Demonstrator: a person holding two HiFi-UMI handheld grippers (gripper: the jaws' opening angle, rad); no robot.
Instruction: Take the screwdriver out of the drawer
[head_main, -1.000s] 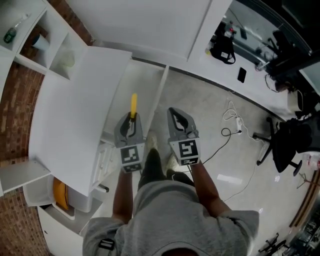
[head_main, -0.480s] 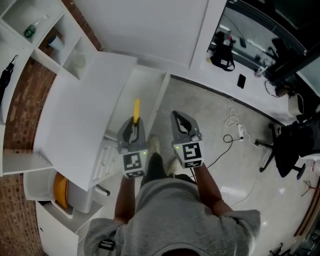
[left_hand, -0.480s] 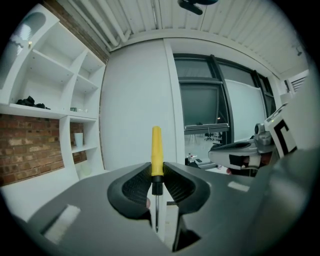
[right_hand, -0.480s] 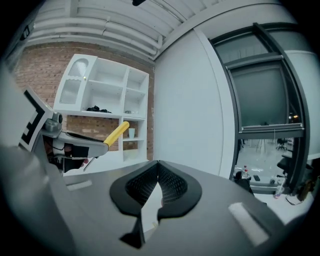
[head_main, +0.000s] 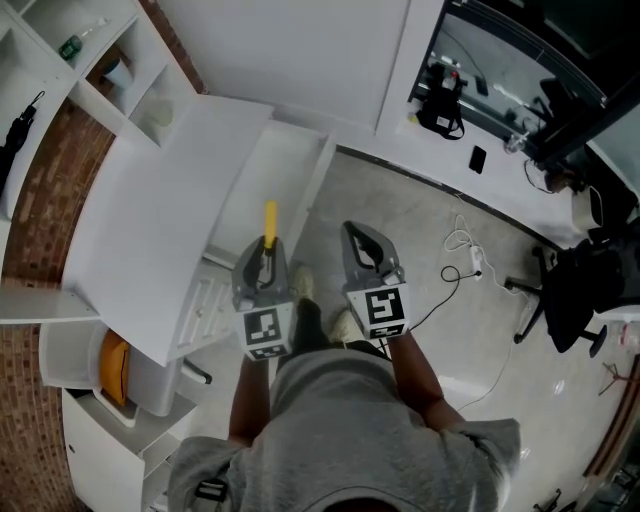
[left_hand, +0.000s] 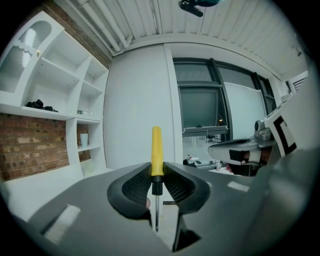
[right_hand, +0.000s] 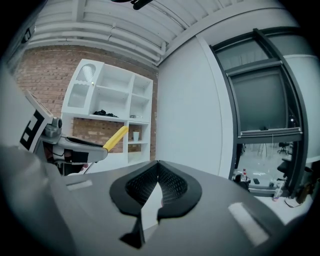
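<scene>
A white worktop (head_main: 150, 230) is spread to the left of the left claw (head_main: 265, 246). A white drawer (head_main: 285, 175) is seen pulled out from under it, ahead of and below that claw. Well beyond, at the far left, a white shelf unit (head_main: 90, 60) is set against a brick wall. A cup (head_main: 118, 70) and a small bottle (head_main: 70, 47) are kept in its compartments.

The left forearm (head_main: 250, 395) and the right forearm (head_main: 415, 375) are stretched forward from the body, side by side and nearly parallel. Both claws are pointed ahead, close to level. The right claw (head_main: 355, 230) is held just to the right of the left one, over the floor (head_main: 430, 230). Its jaws are pressed together at the tips, with nothing between them.

The left claw is pinched on the screwdriver (head_main: 268, 222), gripped where the yellow handle meets the black collar. The handle is thrust out ahead of the claw, and the thin metal shaft is run back between the jaws. From the head view, the handle is seen over the near end of the drawer.

Low down, behind and to the left of the left claw, an orange-yellow thing (head_main: 113, 368) is kept in an open white compartment (head_main: 75, 370). Too little of it is shown for it to be named.
</scene>
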